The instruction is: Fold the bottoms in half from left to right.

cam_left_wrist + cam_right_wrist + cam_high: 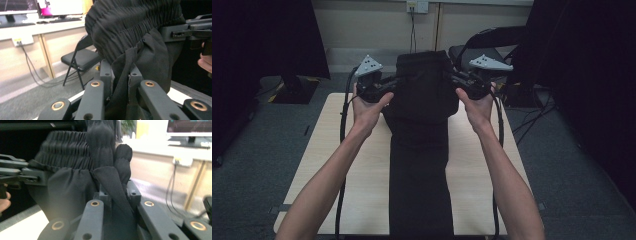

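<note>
A pair of black trousers [419,150] with a ribbed elastic waistband [130,22] hangs lifted above the light wooden table [352,170], its legs trailing down to the near edge. My left gripper [396,82] pinches the waistband's left side, and cloth is clamped between its jaws [120,82]. On the opposite side my right gripper [451,77] holds the waistband, with a fold of black cloth [110,180] squeezed between its jaws [116,195]. Both hands hold the grippers up at the same height, jaws pointing towards each other.
A black folding chair [80,58] stands behind the table [484,45]. A wall socket with a cable [413,20] sits on the back wall. Dark curtains [267,40] hang at both sides, and grey carpet surrounds the table.
</note>
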The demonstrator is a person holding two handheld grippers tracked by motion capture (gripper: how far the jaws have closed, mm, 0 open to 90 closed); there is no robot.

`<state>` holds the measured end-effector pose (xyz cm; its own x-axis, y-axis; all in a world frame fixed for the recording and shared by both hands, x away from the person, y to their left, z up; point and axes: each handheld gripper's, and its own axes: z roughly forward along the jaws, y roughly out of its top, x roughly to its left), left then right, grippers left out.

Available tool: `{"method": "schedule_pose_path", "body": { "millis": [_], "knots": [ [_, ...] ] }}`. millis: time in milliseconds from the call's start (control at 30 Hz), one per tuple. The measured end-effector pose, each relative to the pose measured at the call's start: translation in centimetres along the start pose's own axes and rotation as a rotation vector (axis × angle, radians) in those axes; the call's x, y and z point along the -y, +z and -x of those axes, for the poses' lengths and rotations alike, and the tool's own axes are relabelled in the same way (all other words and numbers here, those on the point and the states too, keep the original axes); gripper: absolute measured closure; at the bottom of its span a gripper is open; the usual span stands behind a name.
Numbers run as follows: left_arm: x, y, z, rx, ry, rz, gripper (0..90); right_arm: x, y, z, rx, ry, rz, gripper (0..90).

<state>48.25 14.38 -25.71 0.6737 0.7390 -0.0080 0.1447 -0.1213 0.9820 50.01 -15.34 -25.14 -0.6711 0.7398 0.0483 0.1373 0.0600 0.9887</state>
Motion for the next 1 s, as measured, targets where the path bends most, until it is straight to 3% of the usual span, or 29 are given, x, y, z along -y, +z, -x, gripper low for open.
{"method": "schedule_pose_path", "body": {
  "millis": [33, 100, 167, 233, 267, 300, 400, 433, 467, 500, 700, 767, 800, 833, 900, 933, 967, 1000],
  "knots": [
    [-0.8, -1.1, 0.7, 0.028, 0.028, 0.012, 80.0, -0.4, -0.5, -0.3, -0.008, -0.001, 0.018, 80.2],
    [-1.2, -2.3, 1.6, 0.063, 0.037, 0.032, 80.0, -0.8, -1.6, -0.8, -0.024, -0.011, 0.039, 80.2],
    [-1.1, -3.5, 2.9, 0.092, 0.081, 0.028, 79.9, -0.9, -2.8, -1.3, -0.044, -0.015, 0.058, 80.2],
    [-0.8, -4.1, 3.5, 0.103, 0.095, 0.019, 79.8, -0.8, -3.3, -1.6, -0.057, -0.014, 0.066, 80.2],
    [0.3, -5.1, 4.6, 0.132, 0.108, -0.009, 79.6, -0.1, -4.5, -2.3, -0.079, -0.045, 0.05, 80.1],
    [1.1, -5.5, 5.1, 0.134, 0.118, -0.023, 79.5, 0.3, -4.9, -2.5, -0.082, -0.053, 0.034, 80.1],
    [4.2, -6.3, 5.6, 0.168, 0.084, -0.064, 79.4, 2.6, -5.9, -3.5, -0.113, -0.055, -0.018, 80.1],
    [4.2, -6.3, 5.6, 0.168, 0.084, -0.064, 79.5, 3.7, -6.3, -3.8, -0.124, -0.052, -0.035, 80.1],
    [6.8, -6.5, 5.6, 0.182, 0.037, -0.1, 79.6, 4.9, -6.5, -4.2, -0.136, -0.05, -0.054, 80.0],
    [8.2, -6.6, 5.8, 0.198, 0.018, -0.117, 79.5, 6.1, -6.8, -4.5, -0.144, -0.046, -0.075, 80.0],
    [16.9, -6.7, 7.4, 0.26, -0.047, -0.315, 79.2, 14.4, -7.3, -6.0, -0.173, 0.0, -0.26, 80.0],
    [18.3, -6.7, 7.8, 0.29, -0.014, -0.398, 78.5, 16.8, -7.5, -6.5, -0.183, 0.005, -0.328, 79.9],
    [18.7, -6.6, 7.8, 0.321, 0.003, -0.418, 78.2, 17.9, -7.7, -6.7, -0.182, 0.003, -0.352, 79.9],
    [19.3, -6.5, 7.9, 0.322, 0.011, -0.438, 78.0, 18.8, -7.8, -7.0, -0.18, 0.006, -0.365, 79.8],
    [21.1, -6.2, 8.3, 0.335, -0.034, -0.494, 78.0, 20.5, -7.9, -7.2, -0.187, 0.034, -0.407, 79.6],
    [22.0, -6.0, 8.7, 0.329, -0.031, -0.53, 78.0, 21.3, -7.8, -7.3, -0.189, 0.037, -0.442, 79.6],
    [22.0, -6.0, 8.7, 0.329, -0.031, -0.53, 78.0, 21.3, -7.8, -7.3, -0.189, 0.037, -0.442, 79.6],
    [23.1, -5.5, 9.4, 0.348, -0.009, -0.597, 77.9, 22.9, -7.6, -7.8, -0.189, 0.002, -0.518, 79.4]
  ]
}}
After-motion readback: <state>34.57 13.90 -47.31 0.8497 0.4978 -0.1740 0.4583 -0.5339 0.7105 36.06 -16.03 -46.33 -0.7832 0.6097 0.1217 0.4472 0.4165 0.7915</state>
